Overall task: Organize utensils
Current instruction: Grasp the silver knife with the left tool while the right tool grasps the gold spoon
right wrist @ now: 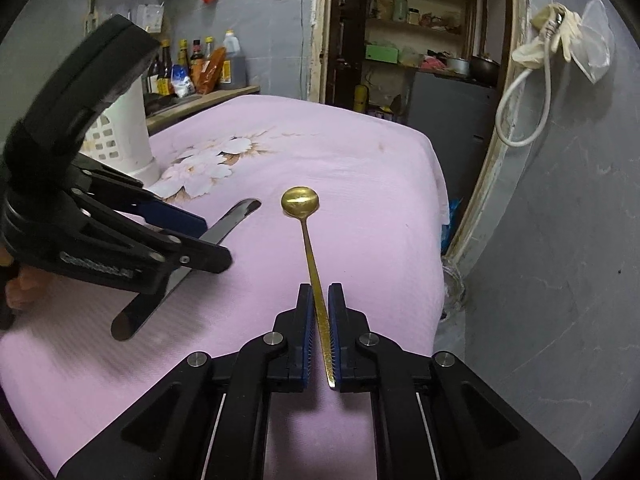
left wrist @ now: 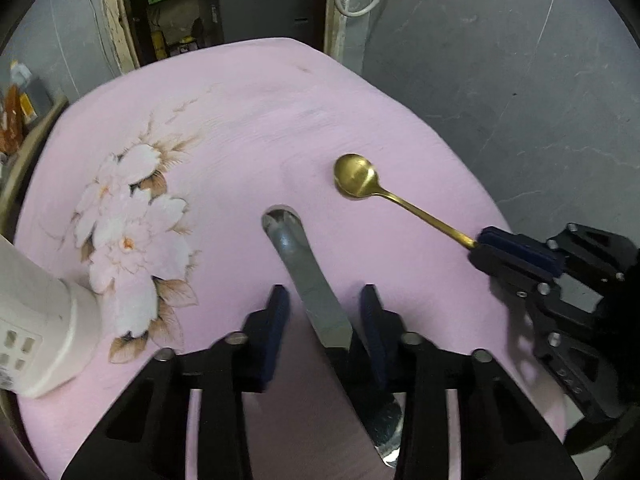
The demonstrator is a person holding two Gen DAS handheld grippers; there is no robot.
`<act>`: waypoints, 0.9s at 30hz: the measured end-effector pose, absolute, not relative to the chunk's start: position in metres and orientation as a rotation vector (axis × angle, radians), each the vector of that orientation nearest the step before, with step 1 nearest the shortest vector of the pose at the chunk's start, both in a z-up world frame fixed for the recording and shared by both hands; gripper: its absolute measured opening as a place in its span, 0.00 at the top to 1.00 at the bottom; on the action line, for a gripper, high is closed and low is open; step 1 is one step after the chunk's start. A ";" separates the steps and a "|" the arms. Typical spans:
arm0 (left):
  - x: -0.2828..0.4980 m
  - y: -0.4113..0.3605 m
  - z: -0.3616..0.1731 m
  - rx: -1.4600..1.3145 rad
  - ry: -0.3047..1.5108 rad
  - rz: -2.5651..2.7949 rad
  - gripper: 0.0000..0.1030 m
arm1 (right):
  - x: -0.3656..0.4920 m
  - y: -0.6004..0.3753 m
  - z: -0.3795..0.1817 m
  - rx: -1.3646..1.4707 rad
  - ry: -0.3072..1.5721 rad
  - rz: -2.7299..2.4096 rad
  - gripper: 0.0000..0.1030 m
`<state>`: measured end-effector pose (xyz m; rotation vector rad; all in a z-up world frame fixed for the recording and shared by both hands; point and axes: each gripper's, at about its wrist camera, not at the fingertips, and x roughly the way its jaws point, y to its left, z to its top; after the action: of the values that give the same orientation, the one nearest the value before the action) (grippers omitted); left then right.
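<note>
The left gripper (left wrist: 324, 300) stands wide around a butter knife (left wrist: 308, 276) at lower centre; the right gripper (right wrist: 320, 300) pinches a gold spoon (right wrist: 306, 220)'s handle on the pink cloth (right wrist: 360, 168).

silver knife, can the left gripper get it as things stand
Probably yes. The left gripper is open with its fingers either side of the silver knife, nothing between them. The right gripper, on the gold spoon, sits off to the side.

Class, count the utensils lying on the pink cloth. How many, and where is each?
2. Silver metal knife between the open left tongs; slender gold spoon right of it, handle between the right tongs.
</note>
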<state>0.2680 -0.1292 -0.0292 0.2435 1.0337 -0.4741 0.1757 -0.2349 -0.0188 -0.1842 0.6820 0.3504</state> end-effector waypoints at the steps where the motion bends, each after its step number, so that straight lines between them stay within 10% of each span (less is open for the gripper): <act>1: 0.269 -0.128 -0.030 0.247 1.030 -0.471 0.78 | 0.176 -0.235 -0.019 -0.184 0.683 0.349 0.95; 27: 0.190 -0.027 -0.017 0.078 0.946 -0.309 0.87 | 0.166 -0.200 -0.027 -0.226 0.740 0.469 0.95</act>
<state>0.1898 -0.0272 -0.0170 0.0778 0.9458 -0.3093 0.1657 -0.1997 -0.0272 -0.2264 0.7402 0.4685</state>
